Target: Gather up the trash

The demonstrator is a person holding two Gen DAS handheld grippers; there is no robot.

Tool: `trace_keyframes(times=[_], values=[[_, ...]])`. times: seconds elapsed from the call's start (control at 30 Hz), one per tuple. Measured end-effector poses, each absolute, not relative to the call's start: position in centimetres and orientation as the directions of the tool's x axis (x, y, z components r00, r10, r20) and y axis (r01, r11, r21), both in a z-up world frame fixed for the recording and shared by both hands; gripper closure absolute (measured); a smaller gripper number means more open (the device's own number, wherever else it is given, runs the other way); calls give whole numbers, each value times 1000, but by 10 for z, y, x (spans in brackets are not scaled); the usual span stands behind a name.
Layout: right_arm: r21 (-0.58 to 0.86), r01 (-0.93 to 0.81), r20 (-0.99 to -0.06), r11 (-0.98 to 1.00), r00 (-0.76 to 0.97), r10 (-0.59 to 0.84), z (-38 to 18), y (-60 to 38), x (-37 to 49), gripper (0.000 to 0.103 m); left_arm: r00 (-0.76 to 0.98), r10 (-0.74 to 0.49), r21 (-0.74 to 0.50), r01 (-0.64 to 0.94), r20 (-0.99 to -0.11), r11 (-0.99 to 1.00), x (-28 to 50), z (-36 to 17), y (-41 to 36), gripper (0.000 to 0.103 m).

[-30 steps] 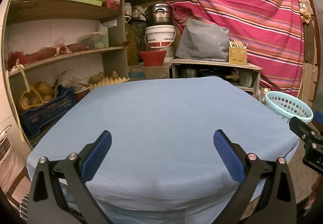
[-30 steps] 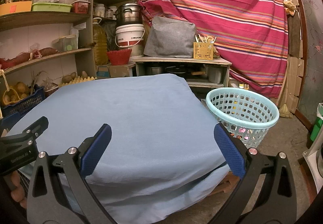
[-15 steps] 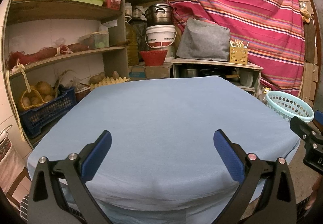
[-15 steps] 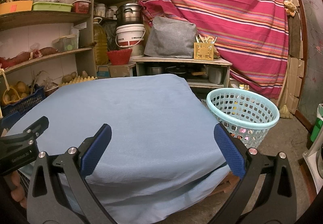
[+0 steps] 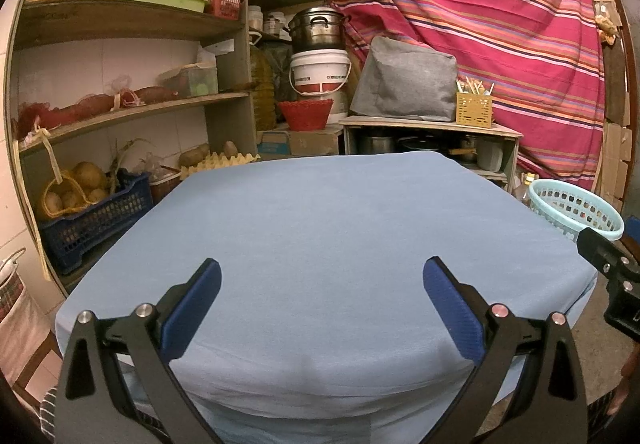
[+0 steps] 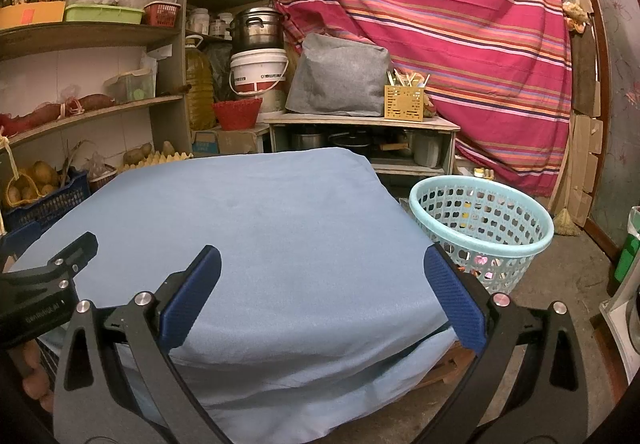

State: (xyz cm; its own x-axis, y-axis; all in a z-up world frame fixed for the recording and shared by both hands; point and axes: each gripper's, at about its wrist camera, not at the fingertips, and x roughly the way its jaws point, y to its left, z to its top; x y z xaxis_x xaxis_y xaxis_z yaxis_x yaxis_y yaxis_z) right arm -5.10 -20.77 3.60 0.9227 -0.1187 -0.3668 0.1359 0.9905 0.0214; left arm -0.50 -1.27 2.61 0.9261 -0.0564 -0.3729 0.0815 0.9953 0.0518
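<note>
Bench point(image 5: 328, 228) under blue cloth: no trash visible on it in either view. Basket point(image 6: 482, 228) on the floor at 3 o'clock of the bench, small bits showing through its holes. Left tool point(image 5: 322, 300) and right tool point(image 6: 323, 296): fingers wide apart, empty. Judgement: scan floor and bench edges before committing; keep fingers spread.
</note>
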Motion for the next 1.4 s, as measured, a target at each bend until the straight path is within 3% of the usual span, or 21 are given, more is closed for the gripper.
trace_keyframes(times=[1.4], values=[[16,136,-364,991,924,-121,35,-206,-51,4,926,-56,51,81,-373,995,0,24,0,4]])
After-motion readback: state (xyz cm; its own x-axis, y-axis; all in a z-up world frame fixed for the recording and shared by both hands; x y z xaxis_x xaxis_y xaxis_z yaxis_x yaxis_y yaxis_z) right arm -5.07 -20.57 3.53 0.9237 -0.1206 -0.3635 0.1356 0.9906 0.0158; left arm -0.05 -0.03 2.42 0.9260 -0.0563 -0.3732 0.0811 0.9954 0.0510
